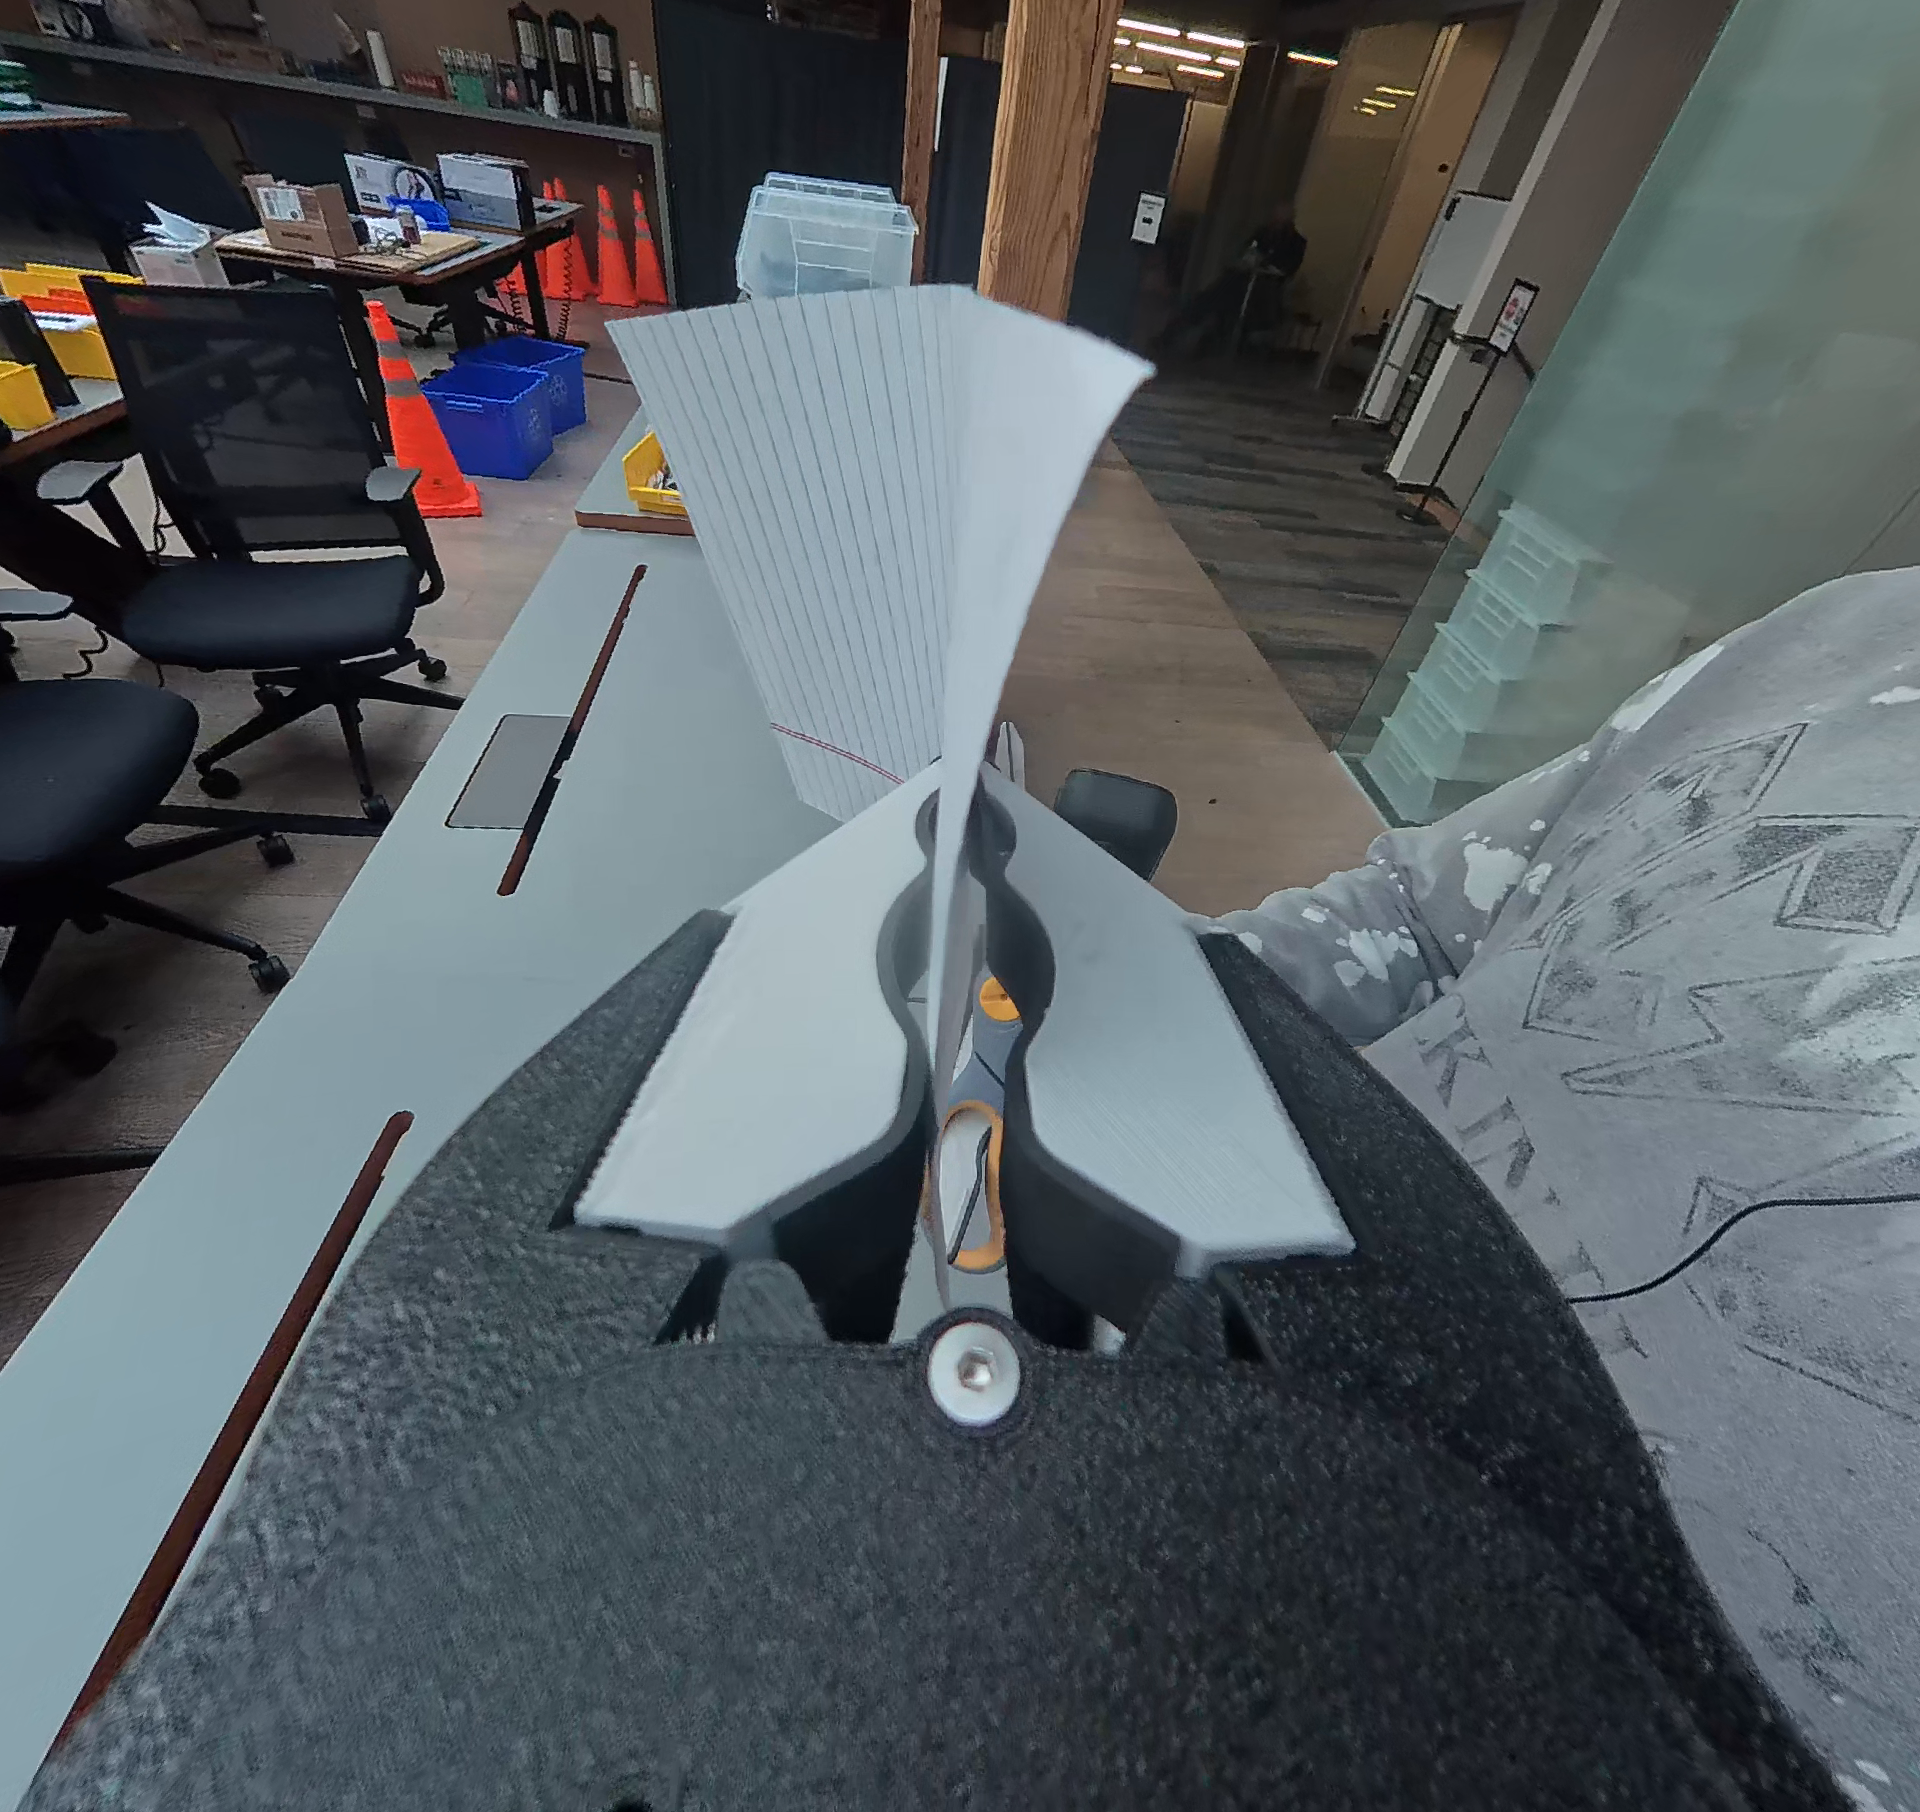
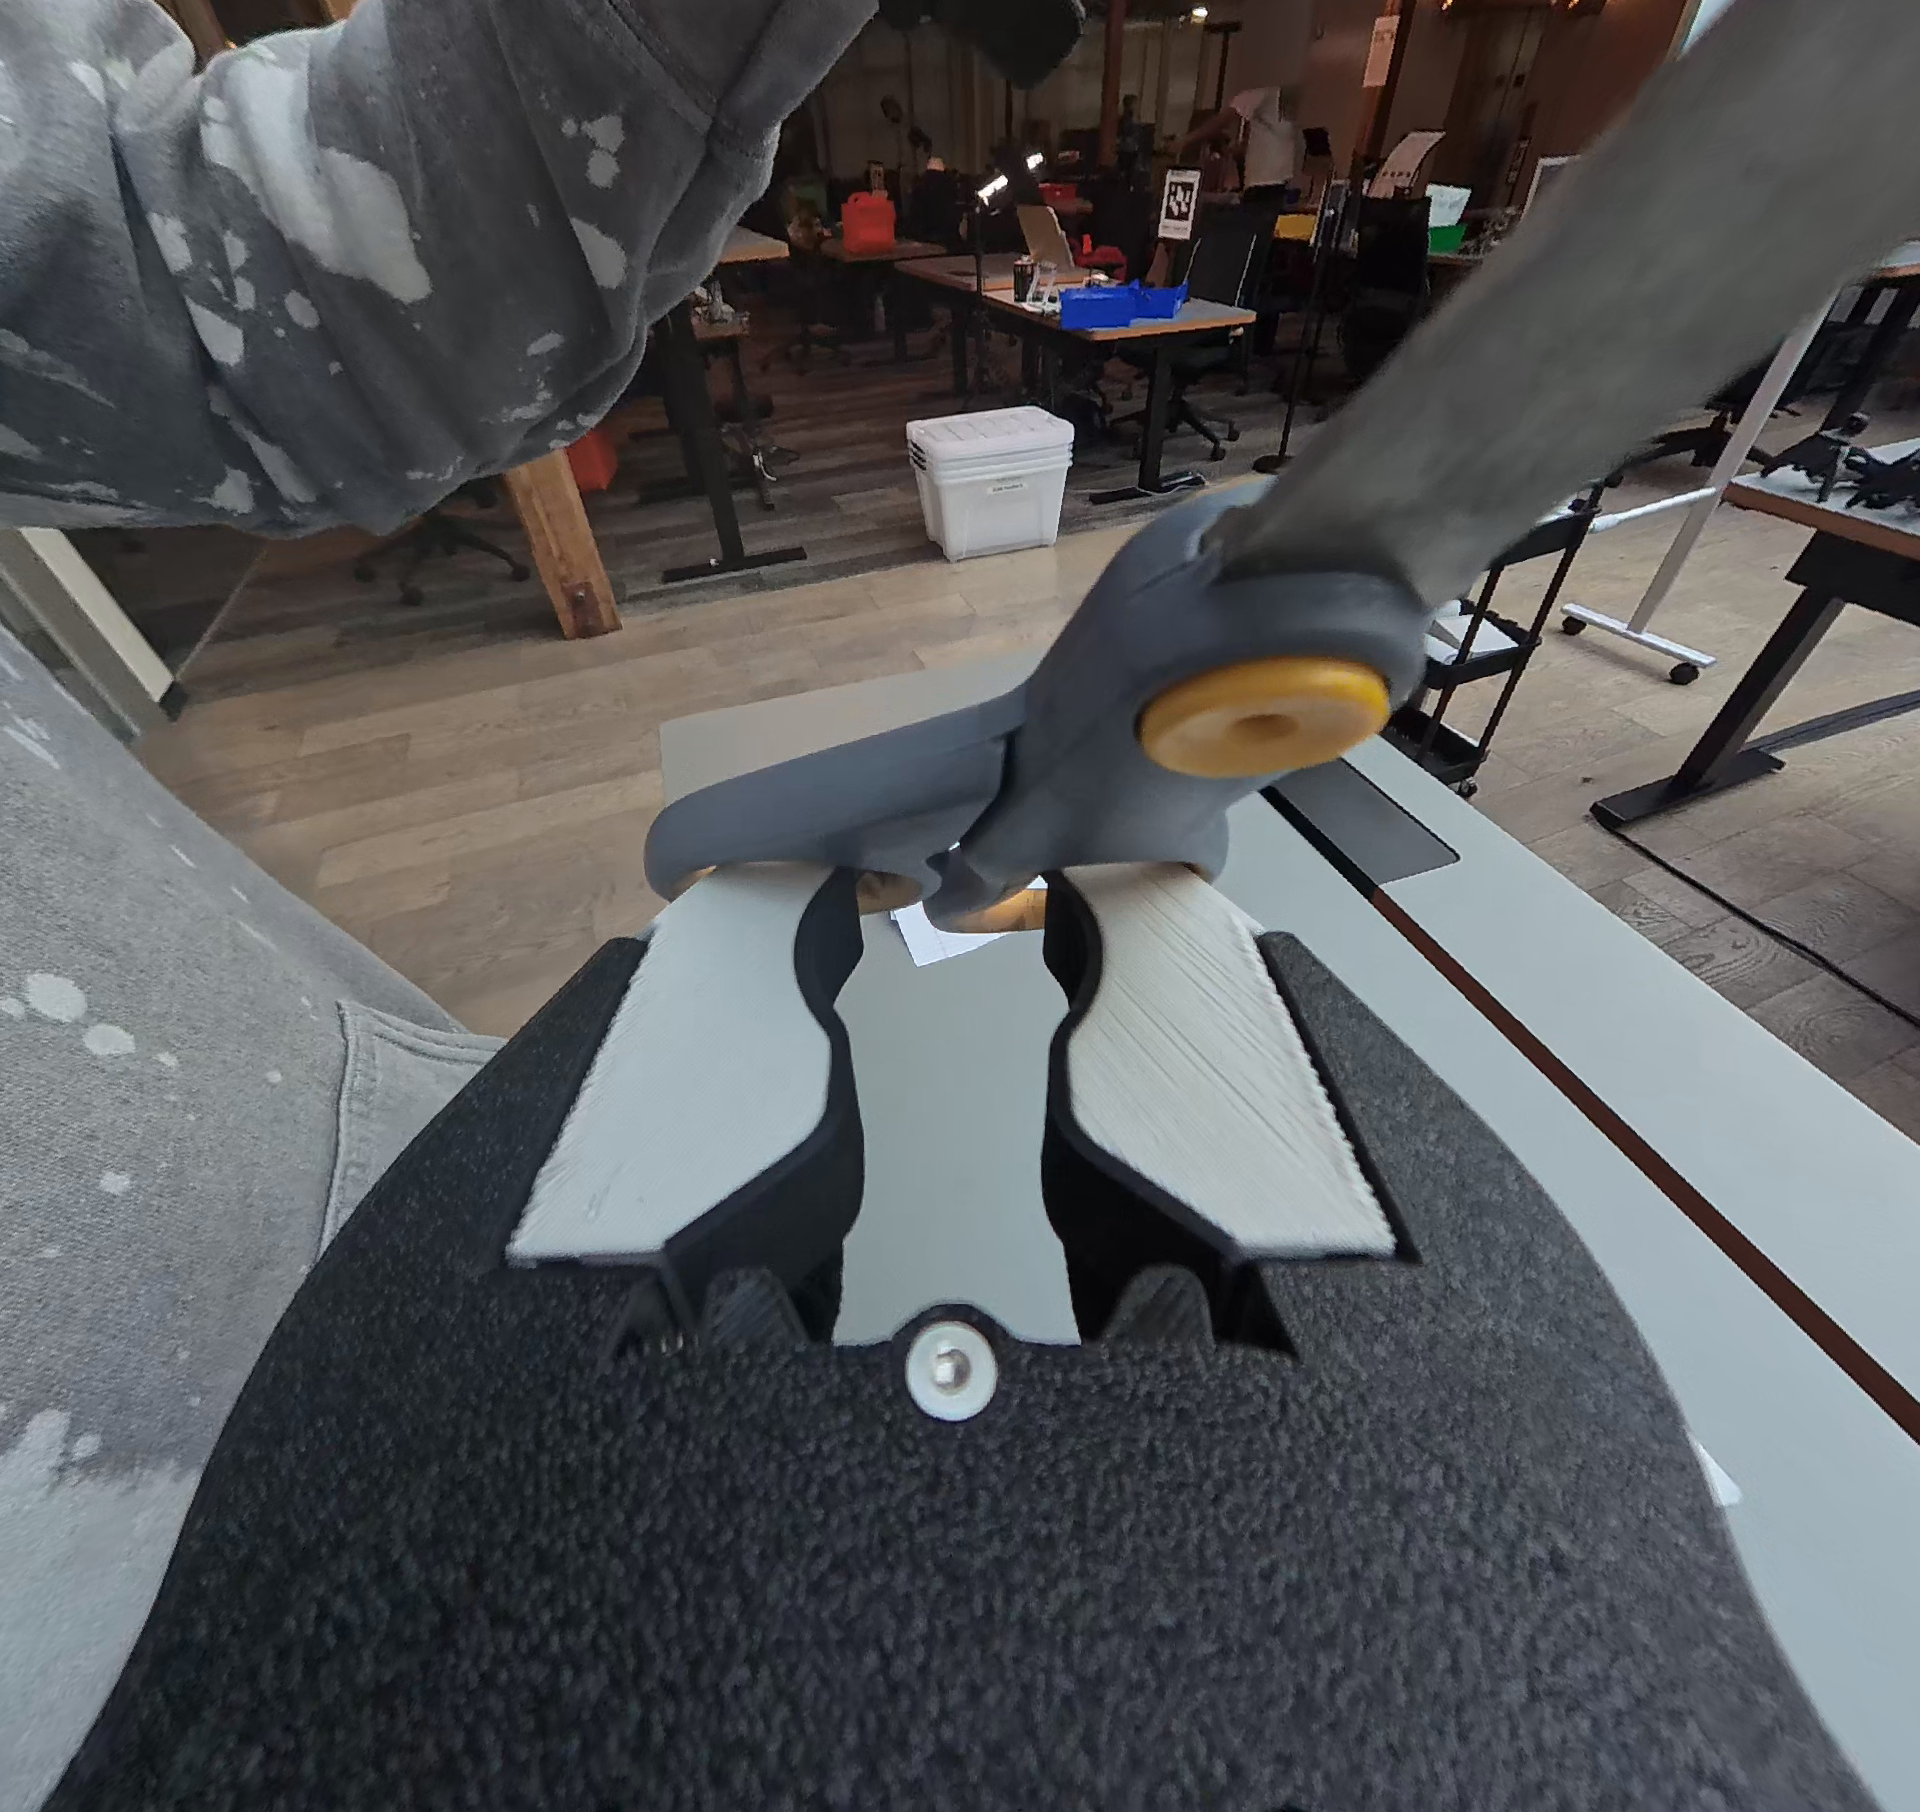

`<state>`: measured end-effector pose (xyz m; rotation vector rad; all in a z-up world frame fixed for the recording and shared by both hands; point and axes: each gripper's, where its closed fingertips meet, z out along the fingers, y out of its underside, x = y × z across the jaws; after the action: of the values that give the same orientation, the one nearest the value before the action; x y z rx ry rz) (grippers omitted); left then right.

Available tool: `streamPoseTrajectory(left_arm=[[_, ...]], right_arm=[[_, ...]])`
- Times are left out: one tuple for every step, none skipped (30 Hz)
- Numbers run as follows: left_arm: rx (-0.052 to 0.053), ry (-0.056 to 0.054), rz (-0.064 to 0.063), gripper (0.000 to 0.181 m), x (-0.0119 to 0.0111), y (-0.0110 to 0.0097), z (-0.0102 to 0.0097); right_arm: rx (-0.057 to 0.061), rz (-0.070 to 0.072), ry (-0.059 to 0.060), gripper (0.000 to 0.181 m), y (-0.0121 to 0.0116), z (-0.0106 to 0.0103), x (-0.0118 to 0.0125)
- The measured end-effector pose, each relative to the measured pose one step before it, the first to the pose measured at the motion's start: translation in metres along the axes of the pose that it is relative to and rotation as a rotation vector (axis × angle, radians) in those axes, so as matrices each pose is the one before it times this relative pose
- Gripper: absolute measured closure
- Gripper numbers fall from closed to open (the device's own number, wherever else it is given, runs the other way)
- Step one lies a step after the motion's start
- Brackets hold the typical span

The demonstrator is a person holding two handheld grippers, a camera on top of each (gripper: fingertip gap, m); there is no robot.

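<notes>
My left gripper [image 1: 961,827] is shut on a sheet of white lined paper [image 1: 831,536]. It holds the sheet upright and twisted above the grey table [image 1: 416,931]. Through the gap between its fingers, grey and orange scissors [image 1: 977,1170] show close by, just behind the paper. My right gripper [image 2: 951,905] holds those scissors [image 2: 1091,754] by their grey handles, which lie across its fingertips. The orange pivot [image 2: 1262,718] faces the camera and the blade [image 2: 1558,308] points up to the right. A small paper scrap [image 2: 940,936] lies on the table [image 2: 1558,1087] below.
The person's grey spotted sleeve [image 2: 364,204] crosses the upper left and their sweatshirt [image 1: 1662,1035] is at right. Black office chairs [image 1: 270,536], orange cones [image 1: 416,412], blue bins [image 1: 499,412], a wooden post [image 1: 1060,100], a glass wall [image 1: 1714,412] and a white storage bin [image 2: 987,484] stand around.
</notes>
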<state>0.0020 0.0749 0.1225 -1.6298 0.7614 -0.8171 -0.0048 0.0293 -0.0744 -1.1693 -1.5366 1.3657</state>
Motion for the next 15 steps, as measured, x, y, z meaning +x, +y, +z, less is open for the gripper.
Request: streamPoseTrajectory(left_arm=[[-0.0025, 0.0009, 0.0016, 0.181, -0.00027, 0.00098, -0.00114], [-0.0030, -0.0003, 0.0033, 0.181, -0.00034, 0.00063, -0.00099], [-0.0023, 0.0003, 0.0018, 0.181, -0.00026, 0.00024, -0.00102], [-0.0006, 0.0015, 0.0004, 0.181, -0.00009, -0.00008, -0.00108], [0.0016, 0.0005, 0.0006, 0.181, -0.00007, -0.00035, -0.00103], [0.0024, -0.0011, 0.0016, 0.181, -0.00044, -0.00037, -0.00104], [0.0020, -0.0016, 0.0016, 0.181, -0.00057, -0.00003, -0.00089], [0.0027, -0.0015, 0.0004, 0.181, -0.00068, -0.00005, -0.00093], [0.0036, -0.0003, -0.0015, 0.181, -0.00074, 0.00011, -0.00097], [0.0026, 0.0010, -0.0034, 0.181, -0.00062, 0.00041, -0.00090], [0.0015, -0.0002, -0.0033, 0.181, -0.00092, 0.00071, -0.00076], [0.0006, -0.0012, -0.0024, 0.181, -0.00094, 0.00084, -0.00072], [-0.0006, -0.0008, -0.0020, 0.181, -0.00087, 0.00087, -0.00059], [-0.0007, -0.0007, -0.0014, 0.181, -0.00076, 0.00089, -0.00057], [-0.0001, -0.0004, -0.0007, 0.181, -0.00059, 0.00053, -0.00054]], right_arm=[[-0.0076, 0.0010, -0.0033, 0.152, 0.00058, 0.00120, 0.00012], [-0.0110, -0.0011, -0.0037, 0.151, 0.00090, 0.00128, 0.00010], [-0.0066, -0.0033, -0.0011, 0.149, 0.00031, 0.00136, 0.00036], [-0.0092, 0.0031, 0.0034, 0.143, 0.00035, 0.00170, 0.00103], [-0.0052, 0.0015, -0.0084, 0.143, 0.00011, 0.00120, -0.00056], [-0.0026, -0.0018, -0.0013, 0.143, -0.00039, 0.00107, 0.00026], [0.0001, -0.0023, -0.0008, 0.143, -0.00063, 0.00108, 0.00030], [-0.0021, 0.0001, -0.0040, 0.143, -0.00038, 0.00118, -0.00011], [-0.0021, -0.0003, -0.0015, 0.143, -0.00038, 0.00121, 0.00018], [-0.0026, 0.0002, -0.0036, 0.143, -0.00029, 0.00107, -0.00019], [0.0006, -0.0010, -0.0021, 0.143, -0.00079, 0.00103, -0.00007], [-0.0012, -0.0003, -0.0038, 0.143, -0.00053, 0.00087, -0.00026], [-0.0021, -0.0001, -0.0047, 0.143, -0.00051, 0.00085, -0.00060], [-0.0020, -0.0021, 0.0008, 0.143, -0.00049, 0.00067, 0.00025], [-0.0052, -0.0019, -0.0033, 0.142, -0.00017, 0.00056, -0.00041]])
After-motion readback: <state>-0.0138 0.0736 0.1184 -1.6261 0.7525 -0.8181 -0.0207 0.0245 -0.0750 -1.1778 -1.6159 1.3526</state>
